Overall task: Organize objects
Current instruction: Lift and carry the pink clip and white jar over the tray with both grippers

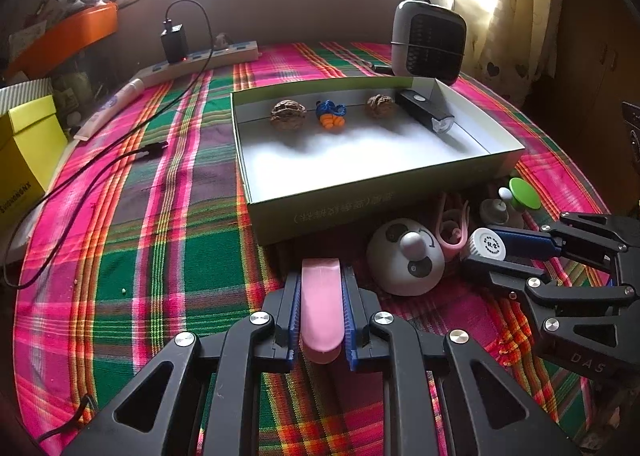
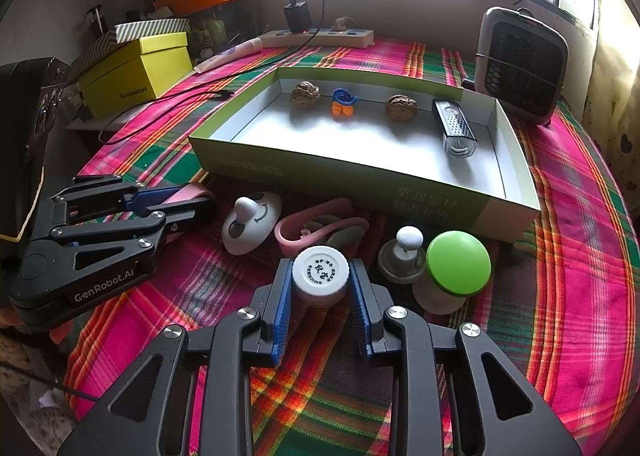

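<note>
My left gripper [image 1: 321, 276] is shut on a flat pink bar [image 1: 320, 312] just in front of the open green box [image 1: 360, 212]. My right gripper [image 2: 320, 268] is shut on a small white capped bottle [image 2: 320, 276] standing on the plaid cloth. In the box [image 2: 360, 180] lie two walnuts [image 2: 305, 93], a blue and orange toy [image 2: 343, 102] and a black bike light [image 2: 456, 128]. Loose before the box are a white panda-face dome [image 2: 252, 226], a pink clip [image 2: 316, 224], a grey base with a white ball [image 2: 402, 256] and a green-topped knob [image 2: 456, 268].
A grey fan heater [image 2: 520, 64] stands behind the box at the right. A power strip with a black charger [image 2: 320, 34] lies at the back, and its cable [image 1: 100, 160] runs across the cloth. A yellow box [image 2: 136, 72] sits at the left edge.
</note>
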